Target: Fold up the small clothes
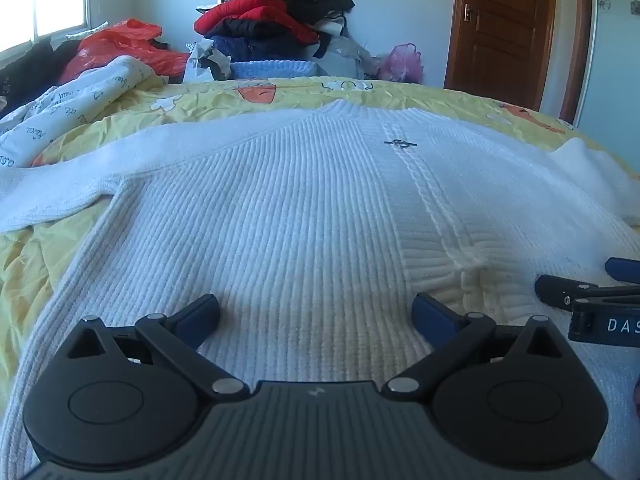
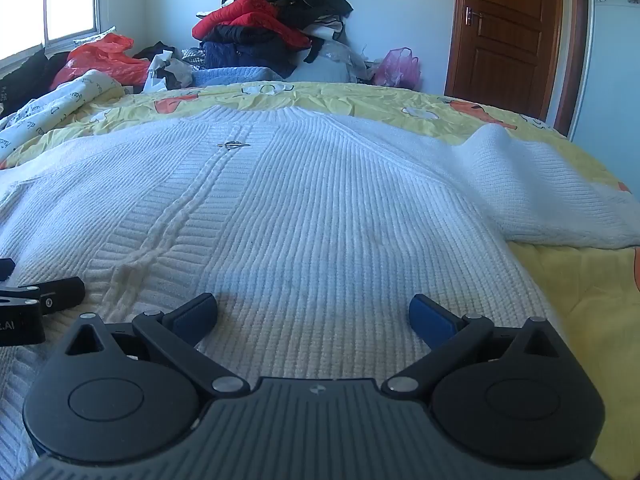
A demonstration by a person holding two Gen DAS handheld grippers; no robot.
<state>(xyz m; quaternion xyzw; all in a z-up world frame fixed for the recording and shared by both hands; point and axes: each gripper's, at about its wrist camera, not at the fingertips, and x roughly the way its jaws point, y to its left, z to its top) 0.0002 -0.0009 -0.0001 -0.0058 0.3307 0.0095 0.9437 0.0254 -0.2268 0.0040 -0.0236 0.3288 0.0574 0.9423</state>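
Note:
A white ribbed knit sweater [image 1: 304, 208] lies flat on the yellow bed cover [image 1: 208, 100], front up, with a cable stripe and a small metal emblem [image 1: 400, 143]. Its left sleeve [image 1: 60, 184] stretches out left. In the right wrist view the sweater [image 2: 320, 208] shows its right sleeve [image 2: 532, 184] bunched at the right. My left gripper [image 1: 316, 316] is open and empty, low over the sweater's hem. My right gripper [image 2: 312, 314] is open and empty over the hem too; it also shows at the left wrist view's right edge [image 1: 600, 300].
A pile of red, black and navy clothes [image 1: 276, 16] stands at the far side of the bed. A red plastic bag [image 1: 120, 44] and a white printed sheet [image 1: 72, 104] lie far left. A brown door [image 1: 504, 28] is at the right.

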